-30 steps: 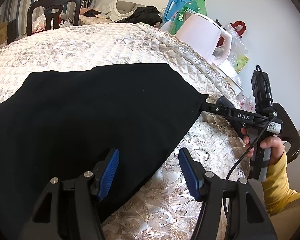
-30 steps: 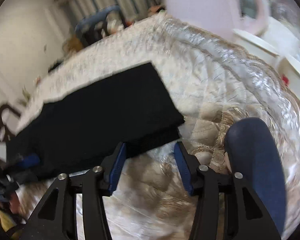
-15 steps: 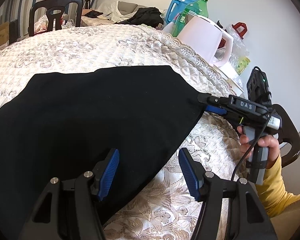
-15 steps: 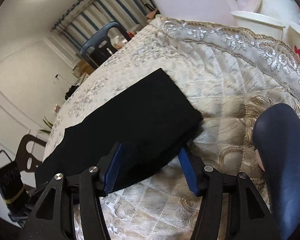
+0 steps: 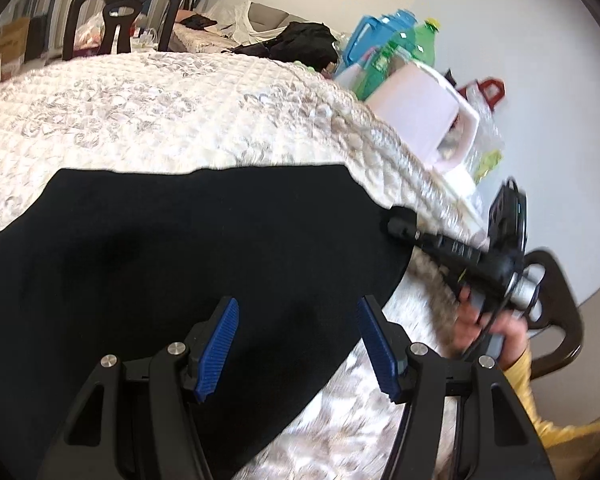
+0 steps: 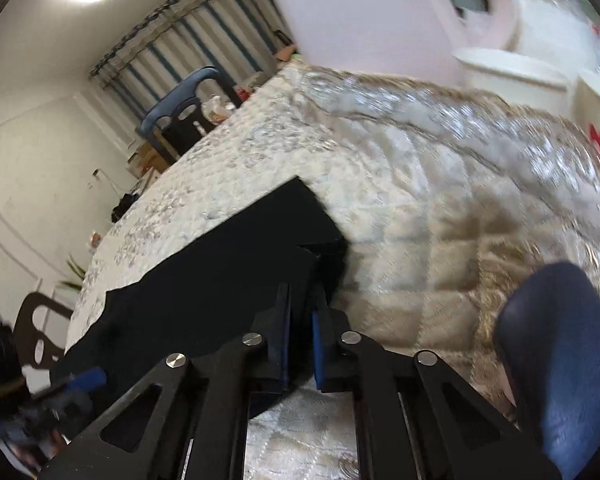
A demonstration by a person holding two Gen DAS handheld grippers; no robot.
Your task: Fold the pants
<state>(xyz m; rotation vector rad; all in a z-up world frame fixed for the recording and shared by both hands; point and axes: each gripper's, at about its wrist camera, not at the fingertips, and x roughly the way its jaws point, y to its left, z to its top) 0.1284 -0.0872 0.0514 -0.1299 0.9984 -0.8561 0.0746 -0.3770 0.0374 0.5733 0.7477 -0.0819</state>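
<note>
The black pants (image 5: 172, 248) lie flat on a quilted cream bedspread (image 5: 160, 120). My left gripper (image 5: 296, 344) is open, its blue pads over the near hem of the pants, holding nothing. My right gripper (image 5: 396, 226) reaches in from the right in the left wrist view and meets the pants' right corner. In the right wrist view the right gripper (image 6: 300, 320) is shut on the corner of the pants (image 6: 228, 280), and the cloth there is lifted into a small fold.
A pink kettle (image 5: 424, 116), bottles (image 5: 424, 44) and a blue jug stand at the bed's far right. A dark chair (image 5: 120, 16) is behind the bed. A blue chair back (image 6: 560, 344) is near the right gripper.
My right gripper moved in over the pants' corner and closed on it. My left gripper moved forward over the near hem and stayed open.
</note>
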